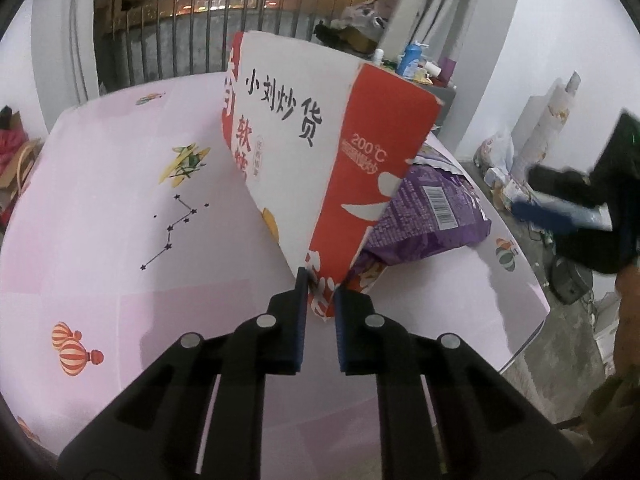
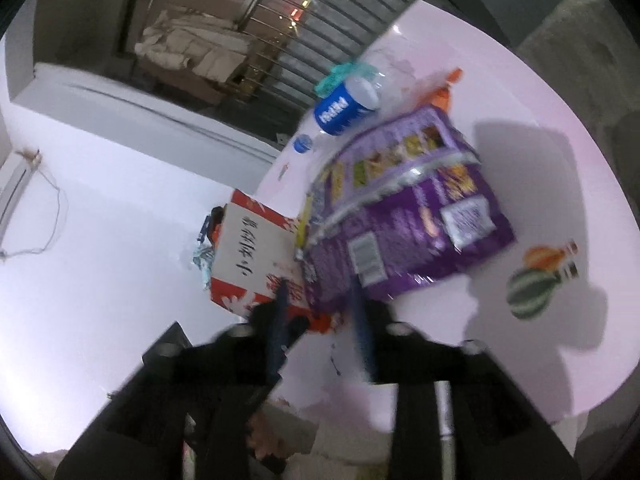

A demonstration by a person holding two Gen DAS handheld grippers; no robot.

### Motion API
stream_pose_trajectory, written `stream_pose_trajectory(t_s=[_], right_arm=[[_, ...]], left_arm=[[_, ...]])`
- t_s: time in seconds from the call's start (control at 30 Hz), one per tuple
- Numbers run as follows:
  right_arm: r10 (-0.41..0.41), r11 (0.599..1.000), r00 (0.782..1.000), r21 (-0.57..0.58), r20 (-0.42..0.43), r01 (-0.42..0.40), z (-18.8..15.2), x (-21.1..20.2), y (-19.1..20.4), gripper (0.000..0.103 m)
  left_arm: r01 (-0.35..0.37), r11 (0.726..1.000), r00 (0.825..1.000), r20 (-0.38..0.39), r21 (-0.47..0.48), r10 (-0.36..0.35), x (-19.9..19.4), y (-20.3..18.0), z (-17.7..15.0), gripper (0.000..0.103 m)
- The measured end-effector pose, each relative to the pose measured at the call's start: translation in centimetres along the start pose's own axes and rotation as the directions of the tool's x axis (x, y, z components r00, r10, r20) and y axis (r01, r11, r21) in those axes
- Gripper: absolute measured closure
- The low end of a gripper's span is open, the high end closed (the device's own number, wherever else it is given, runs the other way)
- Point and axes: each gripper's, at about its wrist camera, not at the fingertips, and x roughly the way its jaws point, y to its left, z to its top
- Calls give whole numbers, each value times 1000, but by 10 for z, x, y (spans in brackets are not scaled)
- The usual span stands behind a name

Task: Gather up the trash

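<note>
left gripper (image 1: 321, 292): jaws nearly closed, pinching the red-and-white paper bag (image 1: 316, 152) by its lower corner. right gripper (image 2: 320, 300): part open, straddling the purple snack packet (image 2: 400, 216), gripping nothing. beyond it, blue-labelled bottle (image 2: 344, 108) lying uncollected; collecting seemingly just starting.

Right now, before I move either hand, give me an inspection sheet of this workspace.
Surface: pink tablecloth printed with balloons and stars.
Job's things: red-and-white paper bag tilted up with its lower corner between the left pads; purple snack bag lying open beside it, touching it.
Clutter: blue-labelled plastic bottle lying behind the snack bag, something orange beyond it.
Grippers: left gripper closed on the paper bag's corner; right gripper open at the snack bag's near edge, blurred.
Cables: thin wire hanging on the white wall.
Surroundings: metal railing, city lights outside.
</note>
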Motion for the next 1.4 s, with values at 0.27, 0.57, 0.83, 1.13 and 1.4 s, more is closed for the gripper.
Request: stream_pose_trajectory(t_s=[0.27, 0.57, 0.83, 1.13, 1.4], right_arm=[[5, 983, 998, 181, -65, 7, -14, 37, -43, 45], [186, 909, 977, 359, 107, -213, 4, 54, -70, 45], [210, 846, 963, 463, 170, -266, 4, 63, -91, 77], [289, 832, 925, 413, 249, -371, 6, 39, -80, 99], [321, 855, 892, 307, 319, -418, 15, 11, -50, 100]], left_arm=[[6, 999, 1000, -23, -36, -7, 5, 9, 0, 94], [-5, 996, 998, -61, -87, -1, 13, 19, -3, 100], [-7, 995, 999, -46, -96, 3, 14, 23, -3, 101], [-46, 995, 998, 34, -88, 50, 1, 29, 4, 103], [-93, 994, 982, 160, -56, 101, -27, 37, 16, 103]])
